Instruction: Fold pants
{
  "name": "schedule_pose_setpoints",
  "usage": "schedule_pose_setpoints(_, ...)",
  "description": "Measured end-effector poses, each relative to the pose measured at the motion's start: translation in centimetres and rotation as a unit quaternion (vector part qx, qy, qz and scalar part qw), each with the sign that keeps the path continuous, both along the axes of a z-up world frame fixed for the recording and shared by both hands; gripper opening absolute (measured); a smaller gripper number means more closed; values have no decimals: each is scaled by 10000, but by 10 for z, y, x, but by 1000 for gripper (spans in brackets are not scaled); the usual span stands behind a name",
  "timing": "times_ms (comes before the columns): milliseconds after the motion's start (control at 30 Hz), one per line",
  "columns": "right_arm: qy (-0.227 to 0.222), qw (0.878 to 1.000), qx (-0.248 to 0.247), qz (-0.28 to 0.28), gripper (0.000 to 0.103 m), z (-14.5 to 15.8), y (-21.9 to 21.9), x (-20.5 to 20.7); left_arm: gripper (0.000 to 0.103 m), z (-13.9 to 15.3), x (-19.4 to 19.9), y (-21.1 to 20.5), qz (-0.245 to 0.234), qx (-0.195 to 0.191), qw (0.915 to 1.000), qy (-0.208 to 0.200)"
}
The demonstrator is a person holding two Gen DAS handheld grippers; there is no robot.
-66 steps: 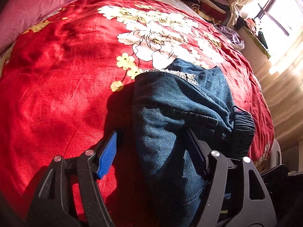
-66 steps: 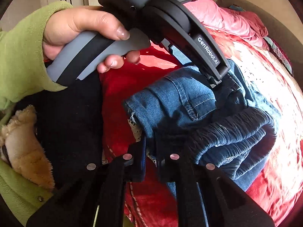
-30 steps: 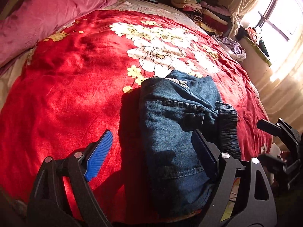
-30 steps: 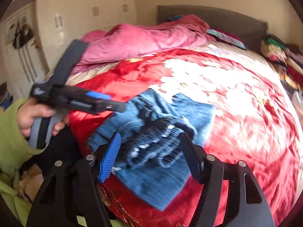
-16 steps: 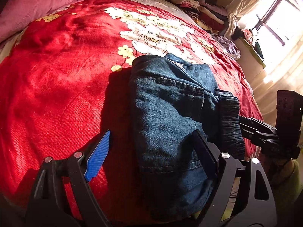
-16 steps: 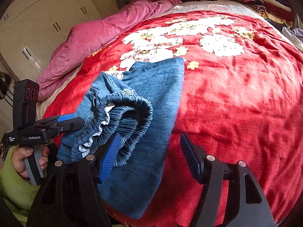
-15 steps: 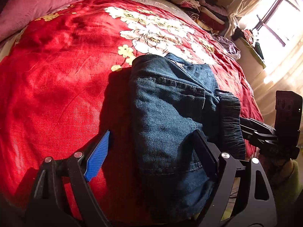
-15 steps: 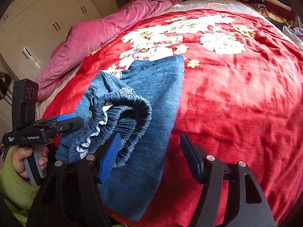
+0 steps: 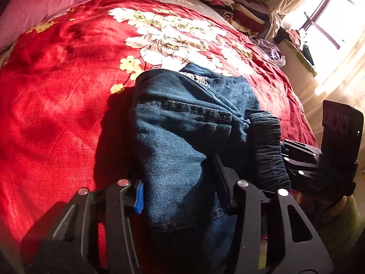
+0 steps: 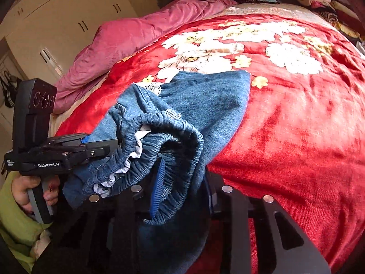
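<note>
The pants [image 9: 182, 132] lie bunched near the front edge of the red bedspread [image 9: 57, 91]. My left gripper [image 9: 180, 187] is clamped around a thick fold of denim, and my right gripper [image 10: 184, 182] squeezes the elastic waistband [image 10: 173, 141] (white lining showing). A pink duvet [image 10: 141, 29] lies behind.

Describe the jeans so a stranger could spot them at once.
Find the big red floral blanket covering the bed. At its near edge lies a bundle of blue jeans, gripped by both grippers. It is the only denim there, with a gathered elastic waistband.
</note>
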State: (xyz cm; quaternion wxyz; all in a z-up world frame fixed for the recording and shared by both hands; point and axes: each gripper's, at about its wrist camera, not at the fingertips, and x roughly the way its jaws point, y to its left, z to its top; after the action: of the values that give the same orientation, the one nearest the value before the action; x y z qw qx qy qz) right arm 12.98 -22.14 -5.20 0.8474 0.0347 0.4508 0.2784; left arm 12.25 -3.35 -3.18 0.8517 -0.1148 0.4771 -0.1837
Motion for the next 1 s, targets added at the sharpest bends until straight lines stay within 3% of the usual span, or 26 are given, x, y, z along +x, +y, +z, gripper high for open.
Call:
schedule_pose_setpoints(200, -441, 9988, 98, 177, 21, 32, 11, -3, 33, 20, 4, 9, -23, -134, 9999, -105)
schedule_pose_setpoints(533, -1021, 9936, 114, 469, 21, 63, 50, 44, 33, 61, 41, 38, 360, 279, 9968, -653)
schedule_pose_setpoints(767, -1042, 9936, 22, 436, 21, 59, 60, 78, 33, 59, 68, 44, 431, 442, 9955, -713)
schedule_pose_setpoints(1000, -749, 9966, -137, 321, 21, 35, 60, 99, 33, 34, 84, 48, 437, 418, 9970, -478)
